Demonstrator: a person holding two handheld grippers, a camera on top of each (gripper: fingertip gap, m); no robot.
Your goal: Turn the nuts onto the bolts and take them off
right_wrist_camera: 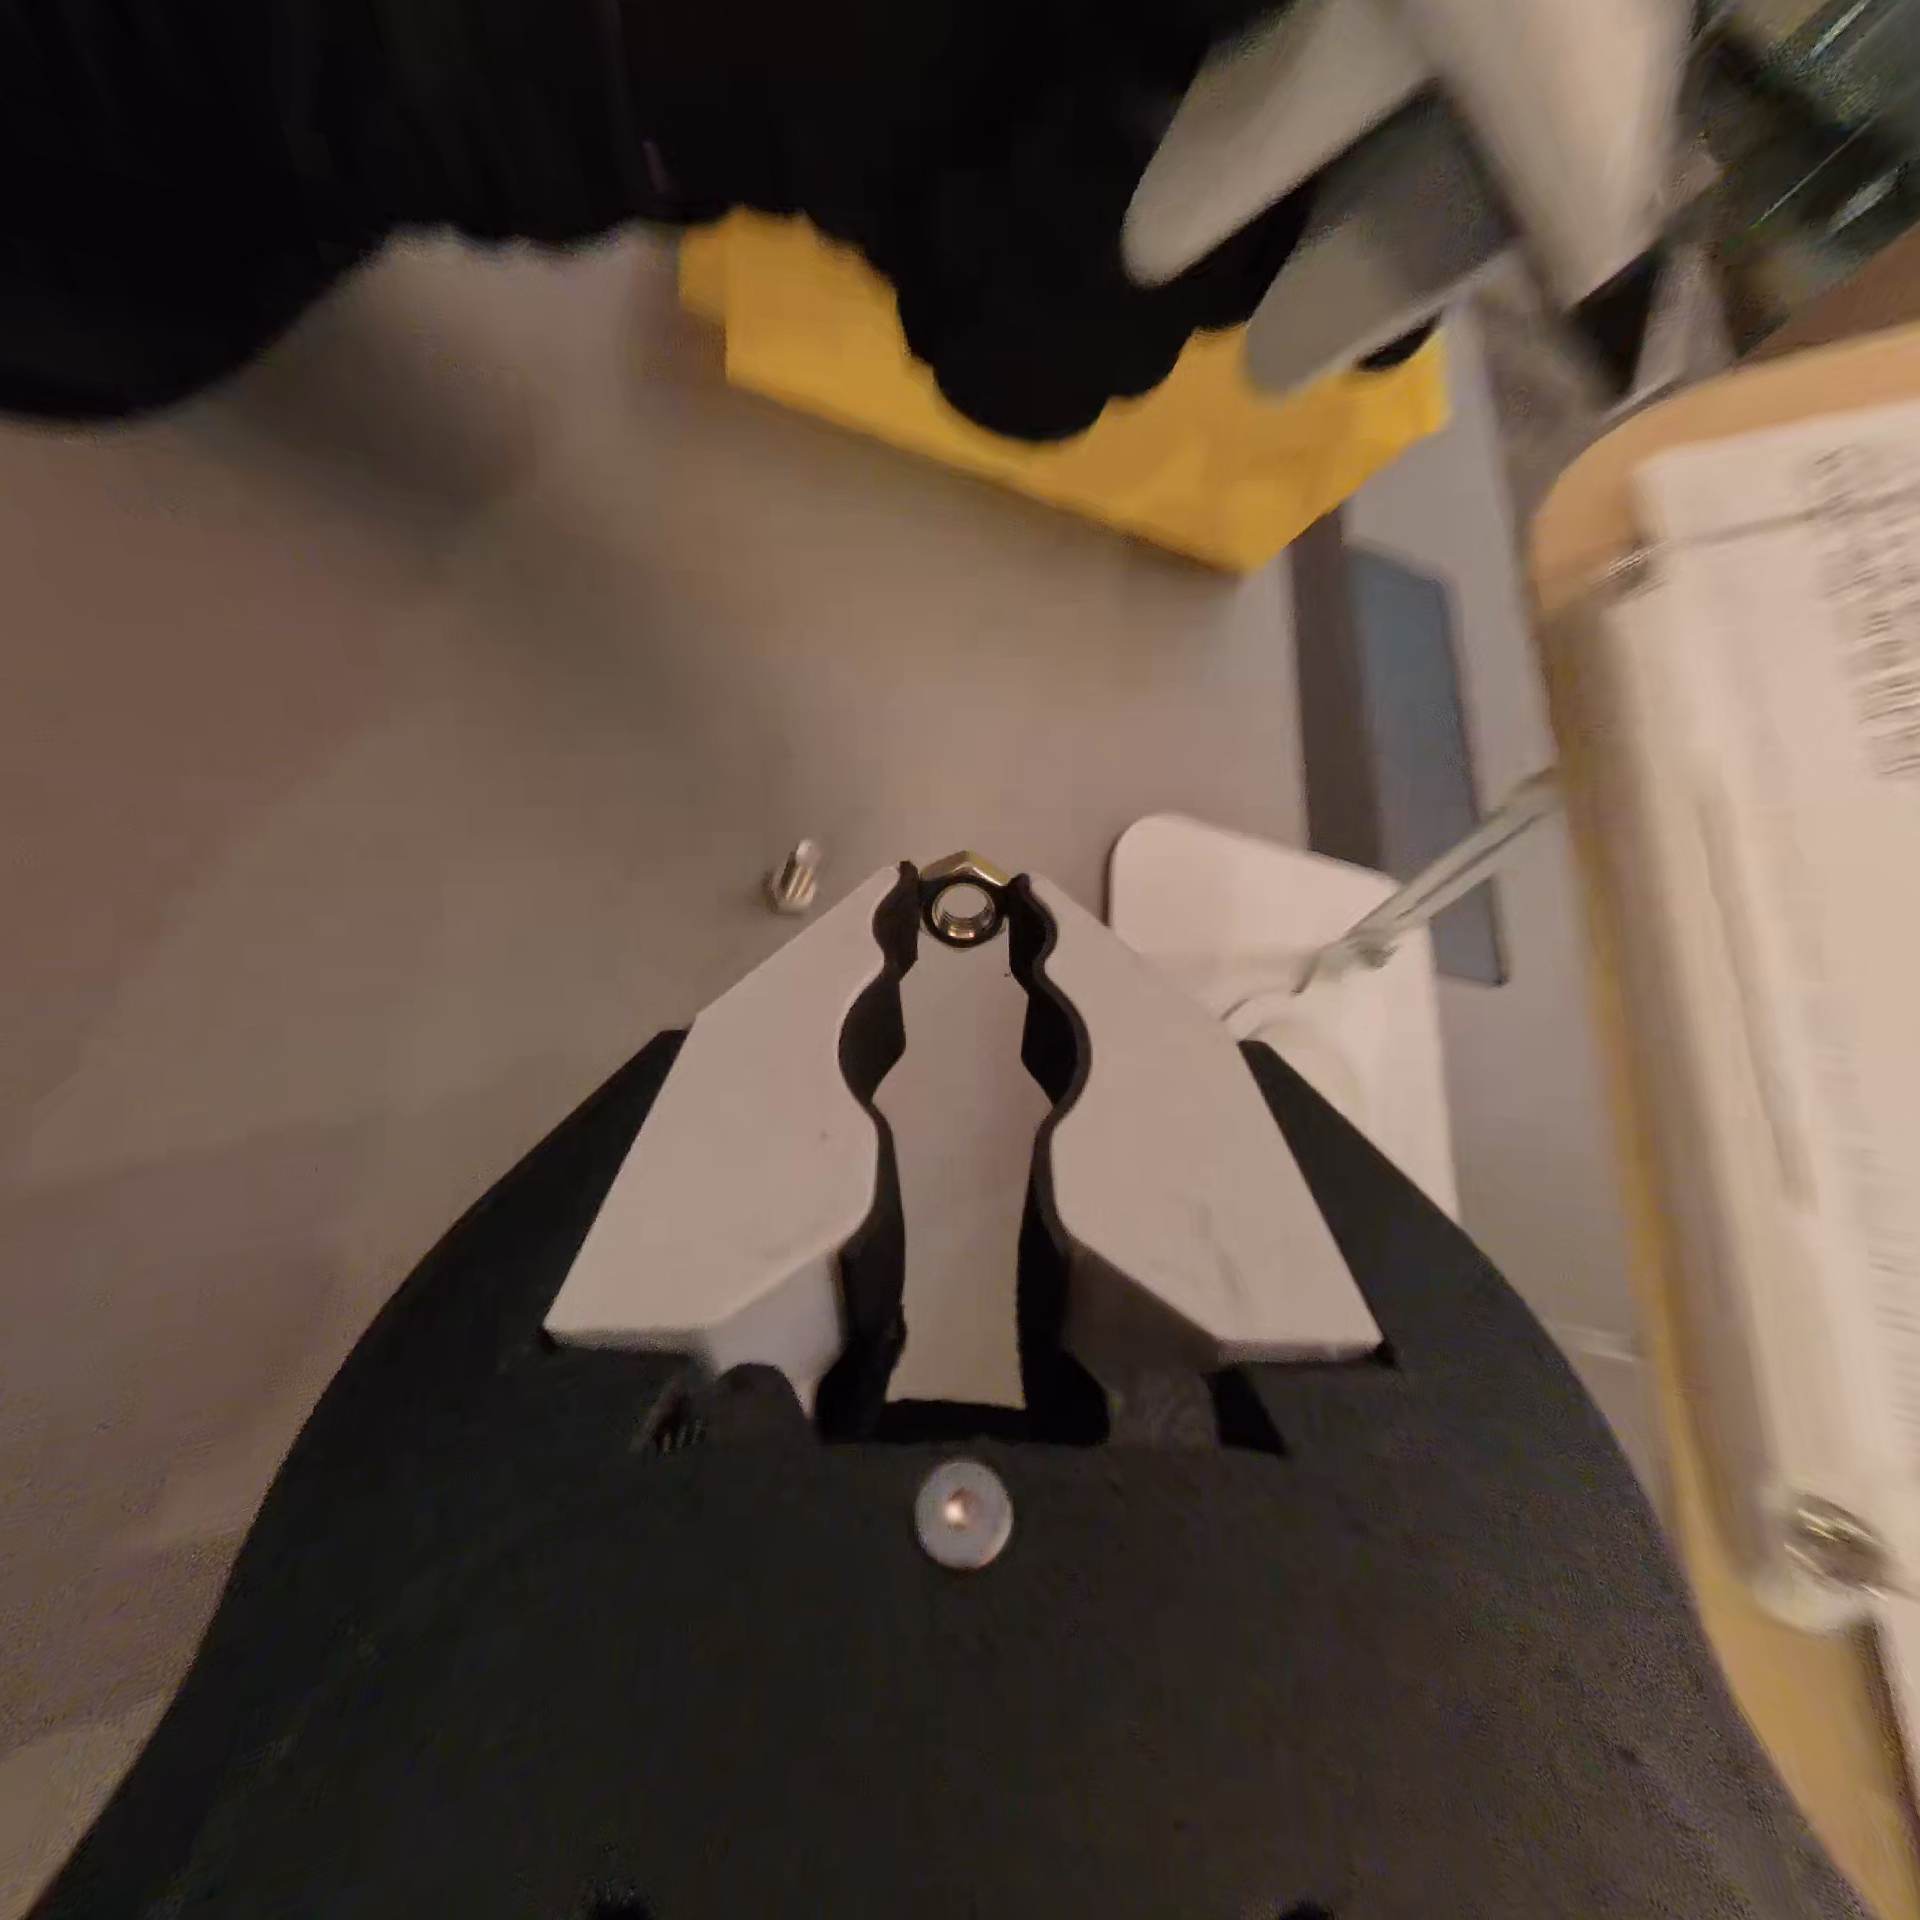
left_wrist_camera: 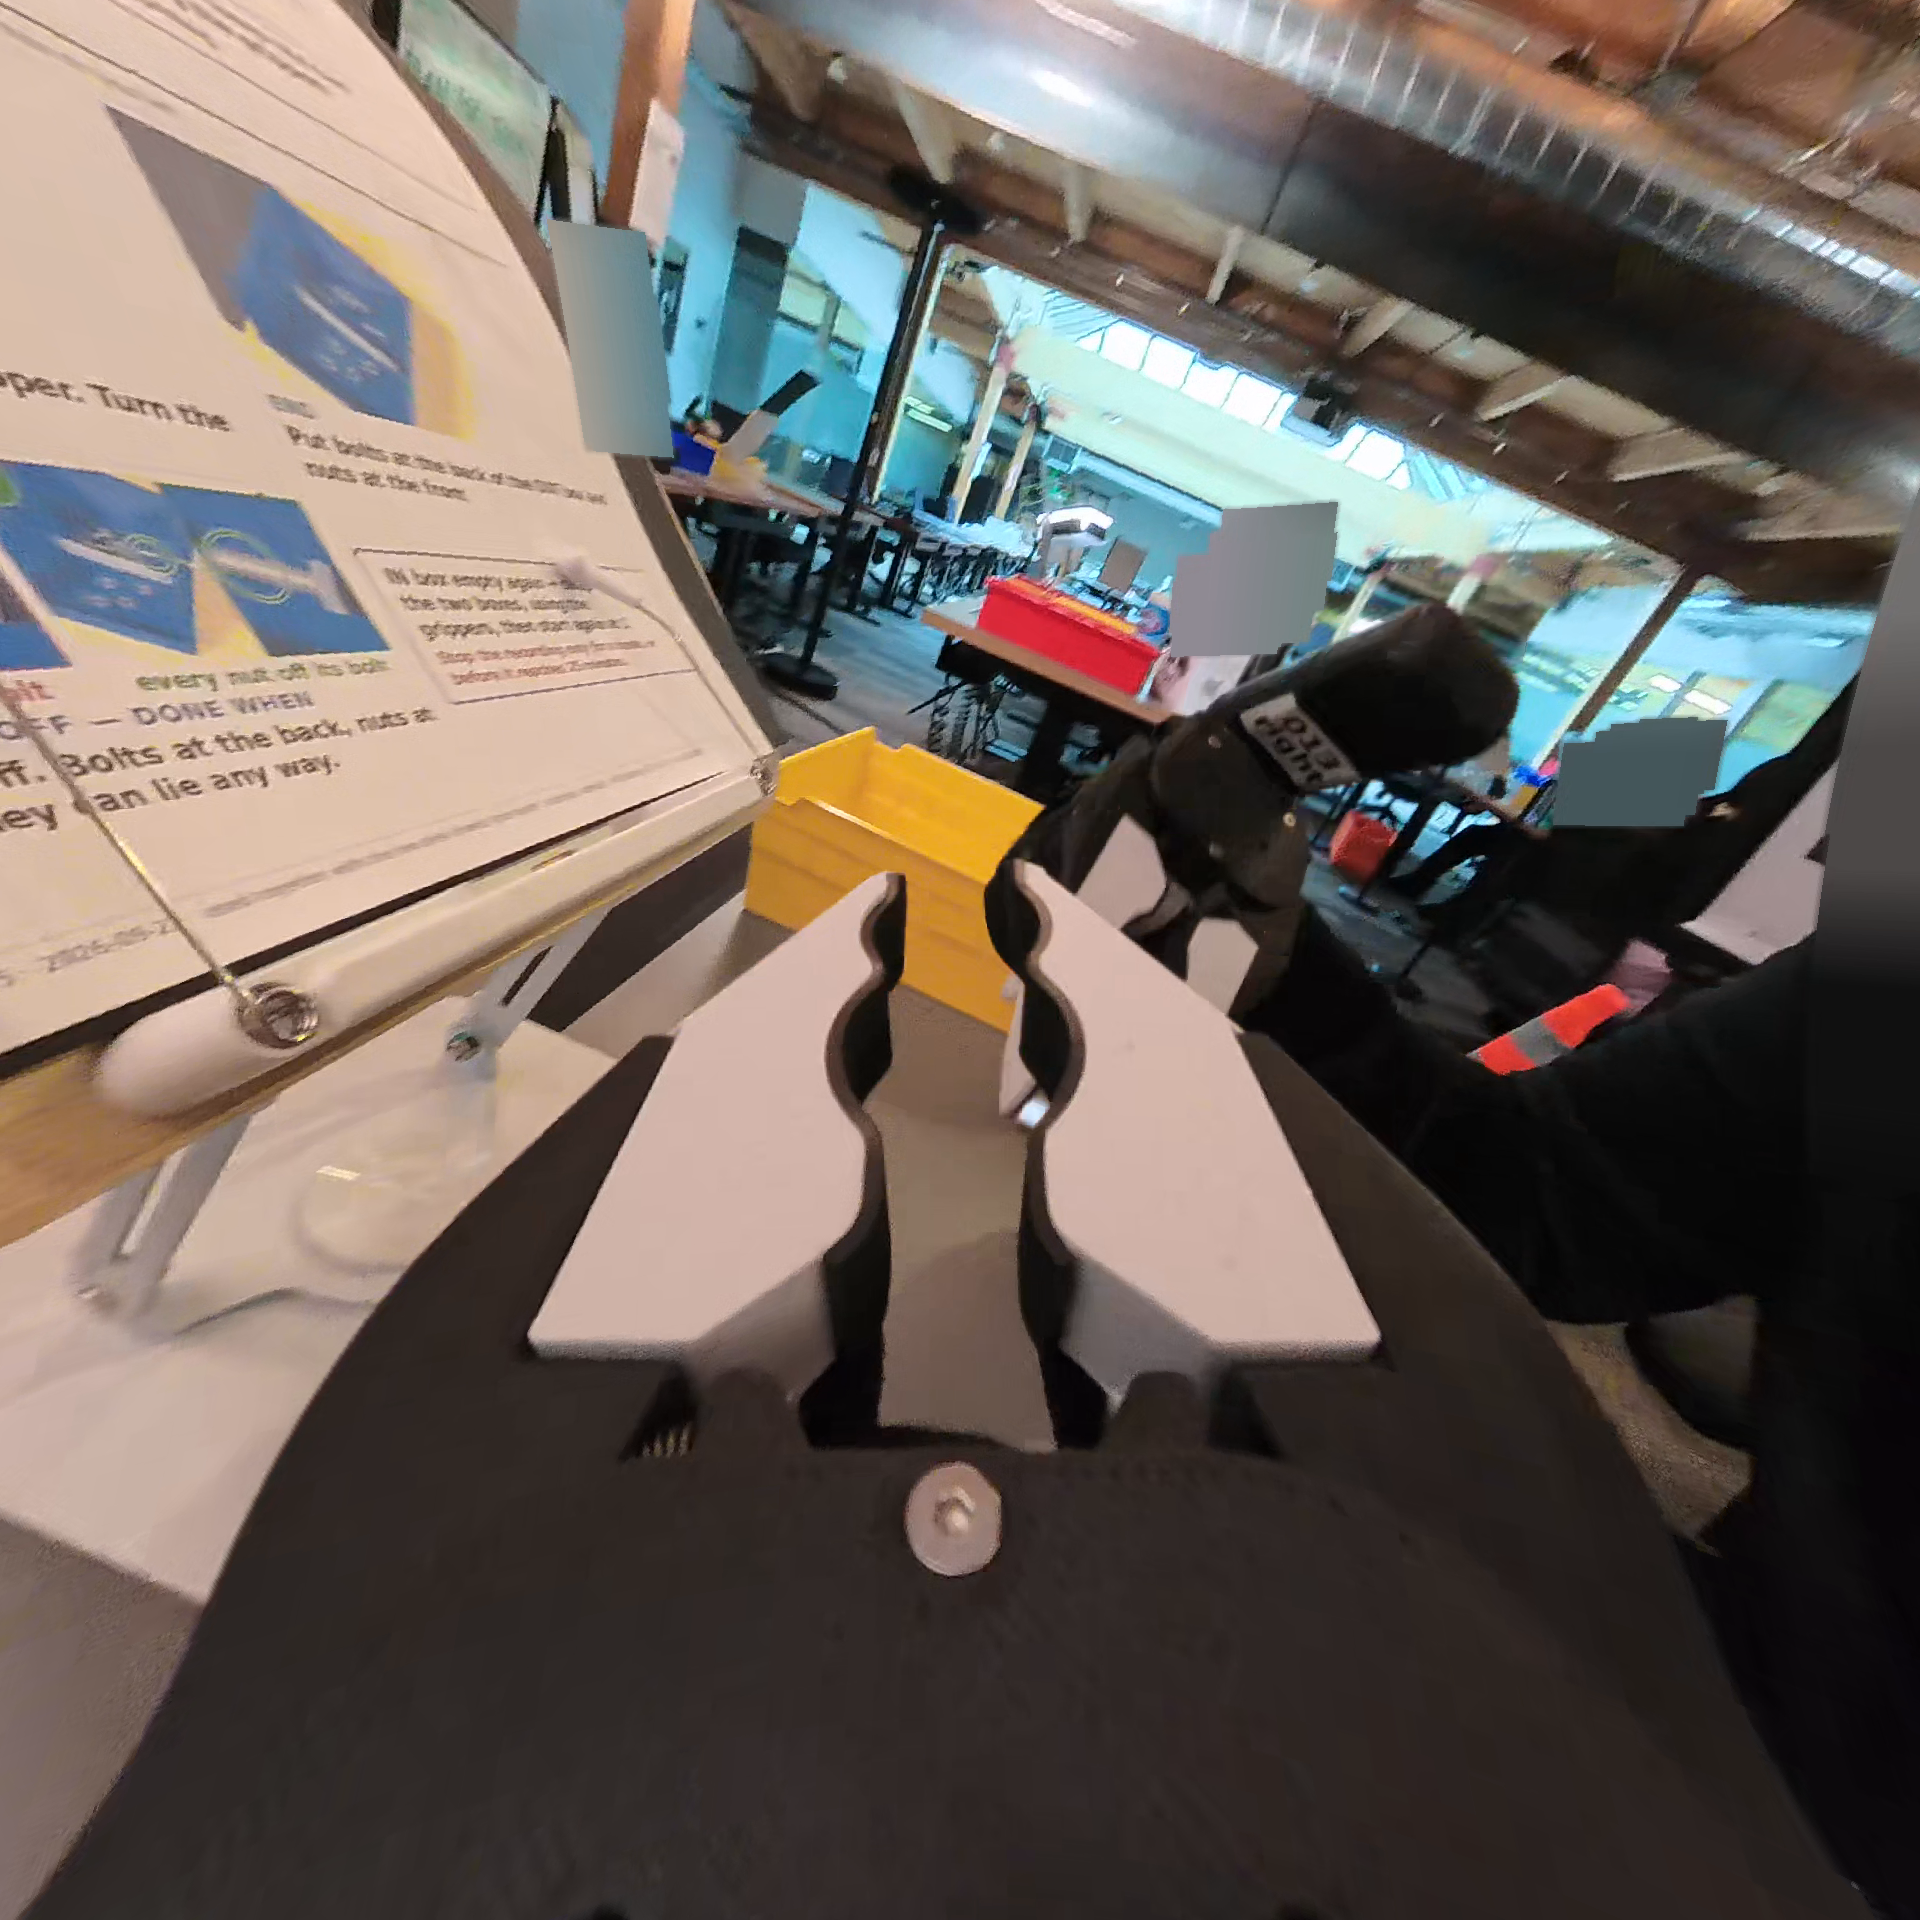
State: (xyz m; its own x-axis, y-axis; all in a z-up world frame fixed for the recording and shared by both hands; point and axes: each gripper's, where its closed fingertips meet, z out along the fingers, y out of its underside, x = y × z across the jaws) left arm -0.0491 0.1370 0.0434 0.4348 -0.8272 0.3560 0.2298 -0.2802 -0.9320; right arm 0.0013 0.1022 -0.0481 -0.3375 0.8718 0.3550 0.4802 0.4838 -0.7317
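While a small hex nut (right_wrist_camera: 962, 906) is being pinched at the very tips of the right gripper (right_wrist_camera: 964, 902), its threaded bore facing the camera, the jaws are being kept nearly closed around it above the grey bench (right_wrist_camera: 364, 779). A short bolt (right_wrist_camera: 792, 878) is lying loose on the bench just left of those tips, toward the yellow bin (right_wrist_camera: 1226, 478) at the far edge. The left gripper (left_wrist_camera: 948, 894) is being held aloft with jaws slightly parted and nothing visibly gripped. Judging by this, nut and bolt are apart; whether threading on is still ahead cannot be told.
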